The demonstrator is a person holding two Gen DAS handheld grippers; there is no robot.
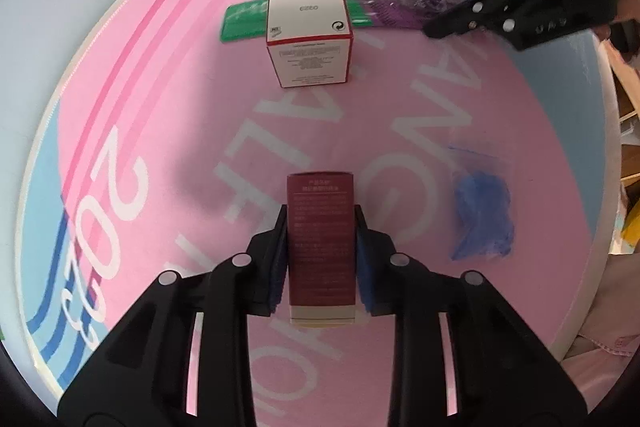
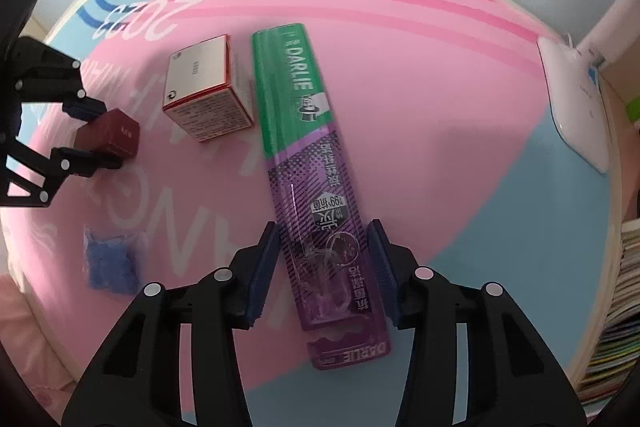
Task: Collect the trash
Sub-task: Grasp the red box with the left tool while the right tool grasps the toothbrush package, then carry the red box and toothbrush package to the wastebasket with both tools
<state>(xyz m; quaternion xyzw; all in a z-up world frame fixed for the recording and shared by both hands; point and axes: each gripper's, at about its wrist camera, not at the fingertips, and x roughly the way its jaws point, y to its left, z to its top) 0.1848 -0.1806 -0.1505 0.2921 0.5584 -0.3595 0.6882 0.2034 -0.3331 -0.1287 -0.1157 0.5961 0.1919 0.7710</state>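
Pink desk (image 1: 400,75): my left gripper (image 1: 322,227), pointing down, pinches the maroon box (image 1: 321,239); my right gripper (image 2: 324,267), jaws spread, straddles the toothpaste box (image 2: 304,155) toward twelve o'clock.

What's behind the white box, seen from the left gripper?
The toothpaste box lies flat behind the white box, its green end poking out left; its middle is hidden there.

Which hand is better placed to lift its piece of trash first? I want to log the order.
Left: its tool is shut on the dark red box. The right tool only straddles the toothpaste box, gaps showing at both pads.
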